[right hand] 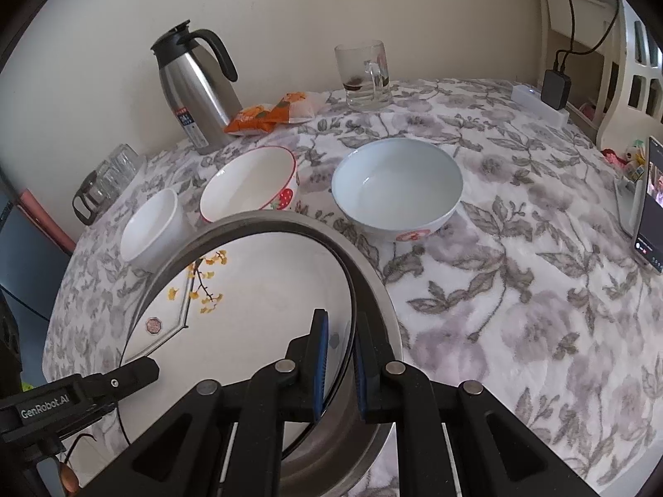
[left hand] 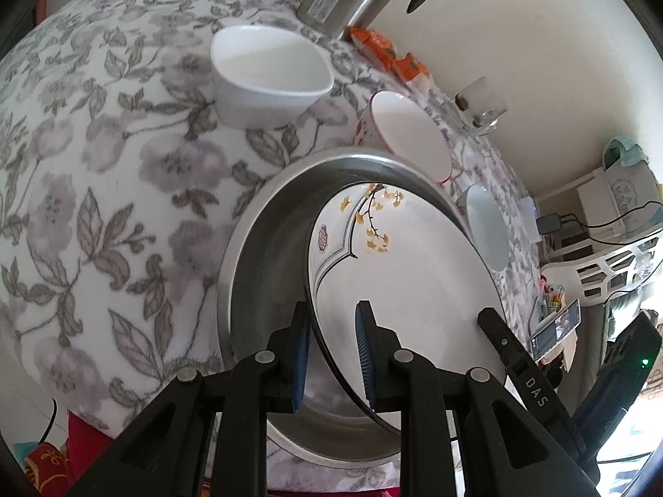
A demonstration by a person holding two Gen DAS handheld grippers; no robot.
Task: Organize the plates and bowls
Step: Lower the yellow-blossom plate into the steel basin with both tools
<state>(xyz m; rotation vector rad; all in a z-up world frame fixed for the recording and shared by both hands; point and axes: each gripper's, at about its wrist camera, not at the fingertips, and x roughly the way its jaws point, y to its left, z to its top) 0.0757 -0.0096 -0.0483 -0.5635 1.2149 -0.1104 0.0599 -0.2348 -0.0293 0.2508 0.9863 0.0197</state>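
A white plate (left hand: 406, 273) painted with a yellow-flowered branch hangs tilted inside a wide steel basin (left hand: 265, 256). My left gripper (left hand: 333, 356) is shut on the plate's left rim. My right gripper (right hand: 342, 360) is shut on the right rim of the same plate (right hand: 265, 290), just inside the basin's wall (right hand: 373, 285). Beyond the basin stand a small white bowl (right hand: 151, 227), a red-rimmed strawberry bowl (right hand: 248, 182) and a larger pale bowl (right hand: 398, 182), all upright and empty.
A floral cloth (right hand: 518, 290) covers the table. Along the back wall are a steel thermos (right hand: 194, 83), an orange snack packet (right hand: 269, 114) and a glass mug (right hand: 366, 76). Glass cups (right hand: 107, 178) sit at the left edge and a phone (right hand: 648, 203) stands at the right edge.
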